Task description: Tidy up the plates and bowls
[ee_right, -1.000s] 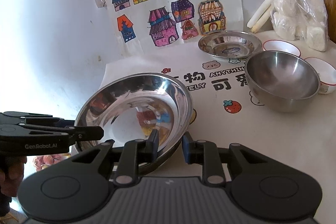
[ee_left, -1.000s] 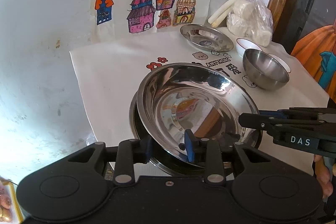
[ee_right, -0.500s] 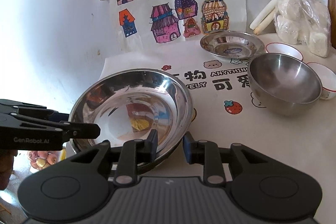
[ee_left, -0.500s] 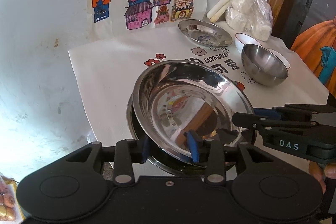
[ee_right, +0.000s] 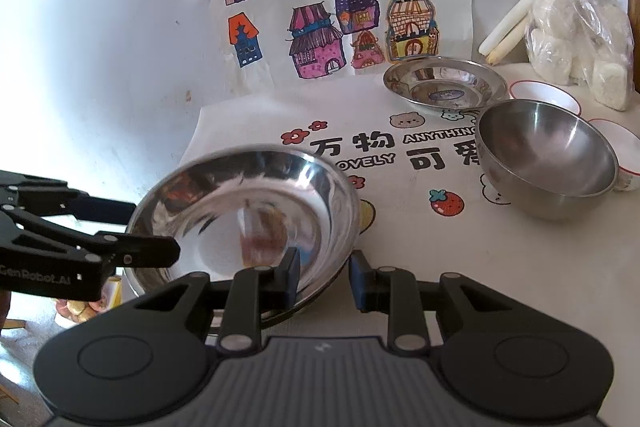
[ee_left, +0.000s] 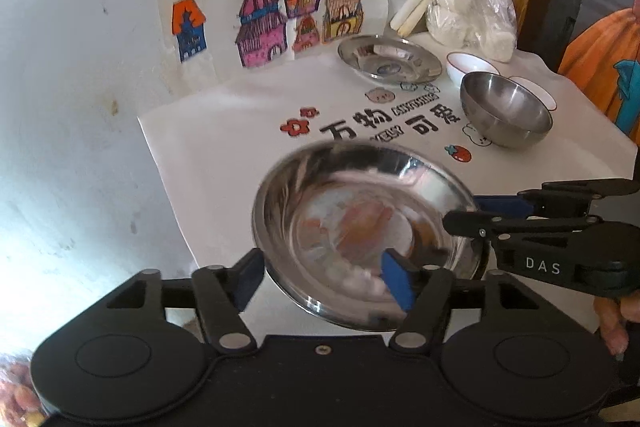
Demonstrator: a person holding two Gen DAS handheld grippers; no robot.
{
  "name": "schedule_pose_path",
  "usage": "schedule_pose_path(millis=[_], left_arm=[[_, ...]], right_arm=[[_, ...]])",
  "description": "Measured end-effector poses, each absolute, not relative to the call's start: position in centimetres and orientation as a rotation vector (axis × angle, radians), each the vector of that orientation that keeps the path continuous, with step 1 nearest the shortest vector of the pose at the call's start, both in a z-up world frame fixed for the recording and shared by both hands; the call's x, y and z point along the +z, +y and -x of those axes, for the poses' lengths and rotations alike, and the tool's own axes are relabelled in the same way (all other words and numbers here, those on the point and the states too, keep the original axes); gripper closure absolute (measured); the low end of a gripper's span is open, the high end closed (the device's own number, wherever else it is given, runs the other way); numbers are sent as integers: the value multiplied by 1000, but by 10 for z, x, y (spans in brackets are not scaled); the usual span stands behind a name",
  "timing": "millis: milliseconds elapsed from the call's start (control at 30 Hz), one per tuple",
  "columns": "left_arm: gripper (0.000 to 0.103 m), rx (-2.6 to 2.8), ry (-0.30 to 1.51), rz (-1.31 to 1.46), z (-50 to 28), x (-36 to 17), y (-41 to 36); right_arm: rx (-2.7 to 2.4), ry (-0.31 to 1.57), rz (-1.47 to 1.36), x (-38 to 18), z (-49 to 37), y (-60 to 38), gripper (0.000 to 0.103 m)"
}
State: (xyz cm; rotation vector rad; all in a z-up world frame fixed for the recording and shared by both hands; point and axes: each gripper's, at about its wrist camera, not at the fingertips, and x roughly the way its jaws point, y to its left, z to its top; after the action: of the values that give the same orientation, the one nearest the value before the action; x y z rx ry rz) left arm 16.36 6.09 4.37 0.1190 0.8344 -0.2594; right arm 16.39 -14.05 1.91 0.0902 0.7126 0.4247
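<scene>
Steel fills the near ground of both views: a large shallow steel plate (ee_left: 360, 227) sits tilted and blurred near the front left corner of the white printed tablecloth (ee_left: 224, 147). The left gripper (ee_left: 324, 279) has its jaws spread wide, the near rim of the plate lying between them, the right blue pad over the inside of the dish and the left pad out beside the rim, neither clearly pressing. The right gripper (ee_right: 324, 281) straddles the plate's rim on its own side (ee_right: 248, 223), one pad inside and one outside, with a visible gap, so it is not clamped either. Seen from the left wrist, the right tool reaches in over the plate's far edge. Farther back on the cloth, to the right, stands a deep steel bowl (ee_right: 548, 167), with two small white bowls (ee_right: 544, 97) just behind and beside it. Beyond those rests a smaller steel plate (ee_right: 444, 85), near the wall with coloured house drawings (ee_right: 320, 11) and a plastic bag of white lumps (ee_right: 580, 39).
</scene>
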Motion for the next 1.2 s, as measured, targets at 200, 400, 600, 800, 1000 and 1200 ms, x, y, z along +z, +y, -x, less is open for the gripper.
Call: schedule_pose_path(millis=[200,400,600,800,1000,1200], left_arm=[[18,-261,796,-144,-158,51,58],[8,-247,775,-147,-161,55,56],[1,-197,746,-125,-173,57,58],[1,-124,653,-46,-190,60,61],[1,1,287,160,-174,70,72],[1,-32,304,80,-205,85,59]], right_arm=[[428,710,-97,21,-163,-141,70],[422,676,-110,27,-161,-147,49],[400,628,-124,32,-160,-159,19],[379,560,-115,38,-167,-175,1],[344,499,-82,43,-181,-192,0],[318,490,-64,50,-212,-214,0]])
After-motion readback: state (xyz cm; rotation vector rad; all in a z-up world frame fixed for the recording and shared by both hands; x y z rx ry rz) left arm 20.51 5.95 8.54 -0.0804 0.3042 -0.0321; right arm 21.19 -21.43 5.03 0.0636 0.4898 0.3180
